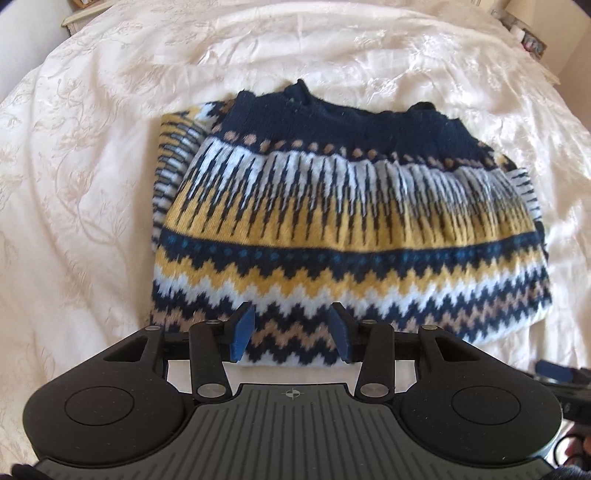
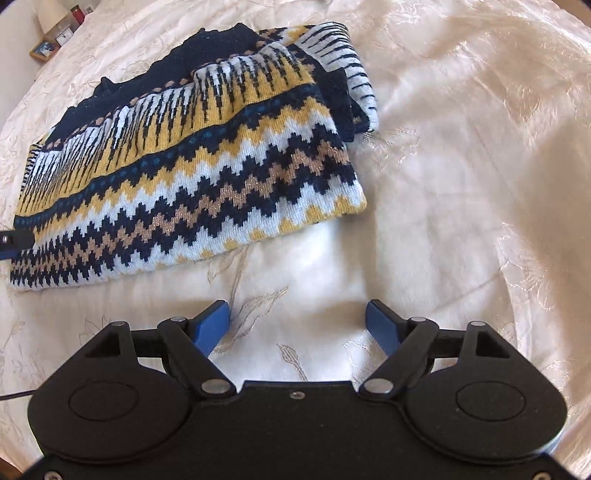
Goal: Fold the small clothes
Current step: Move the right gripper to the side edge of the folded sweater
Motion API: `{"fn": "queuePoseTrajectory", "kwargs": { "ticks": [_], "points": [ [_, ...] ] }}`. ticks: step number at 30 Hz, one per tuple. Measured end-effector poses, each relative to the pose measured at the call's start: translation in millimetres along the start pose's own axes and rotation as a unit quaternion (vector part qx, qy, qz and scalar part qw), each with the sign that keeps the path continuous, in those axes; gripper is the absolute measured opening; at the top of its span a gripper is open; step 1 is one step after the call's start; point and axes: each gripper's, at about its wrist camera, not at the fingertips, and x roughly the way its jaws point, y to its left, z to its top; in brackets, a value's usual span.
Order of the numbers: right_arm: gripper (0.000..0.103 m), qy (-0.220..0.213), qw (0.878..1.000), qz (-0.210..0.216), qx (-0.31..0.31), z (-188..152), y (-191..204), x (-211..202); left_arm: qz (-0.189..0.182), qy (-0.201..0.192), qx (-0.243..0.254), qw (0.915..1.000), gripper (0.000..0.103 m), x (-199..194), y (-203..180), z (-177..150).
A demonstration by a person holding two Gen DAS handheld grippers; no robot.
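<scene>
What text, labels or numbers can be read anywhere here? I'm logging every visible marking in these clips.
None is readable.
Left gripper body: a small crosshair mark, no letters.
Sweater: knitted pattern only, no label showing.
Small clock and picture frame beyond the bedspread: too small to read.

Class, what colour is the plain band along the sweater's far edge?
Dark navy blue band on the sweater, clearest in the left wrist view.

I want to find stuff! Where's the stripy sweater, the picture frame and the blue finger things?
Sweater (image 1: pixel 332 236), left wrist view, on its yellow zigzag middle.
Picture frame (image 2: pixel 43 49), right wrist view, on its wooden front.
Right gripper (image 2: pixel 297 314), right wrist view, midway between its open blue fingertips.
</scene>
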Motion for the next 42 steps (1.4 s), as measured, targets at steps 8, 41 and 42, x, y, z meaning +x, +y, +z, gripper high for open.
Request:
{"fn": "queuePoseTrajectory", "kwargs": {
  "ticks": [8, 41, 42],
  "points": [
    [0.099, 0.029, 0.999, 0.034, -0.004, 6, -3, 11, 0.012, -0.002, -0.003, 0.9999, 0.043, 38, -32, 59],
    [0.101, -0.027, 0.992, 0.096, 0.072, 118, -85, -4, 0.052, 0.057, 0.018, 0.9969, 0.054, 111, -55, 73],
    [0.101, -0.029, 0.993, 0.095, 0.071, 125, -88, 1, 0.052, 0.057, 0.018, 0.9969, 0.054, 111, -55, 74]
  ]
}}
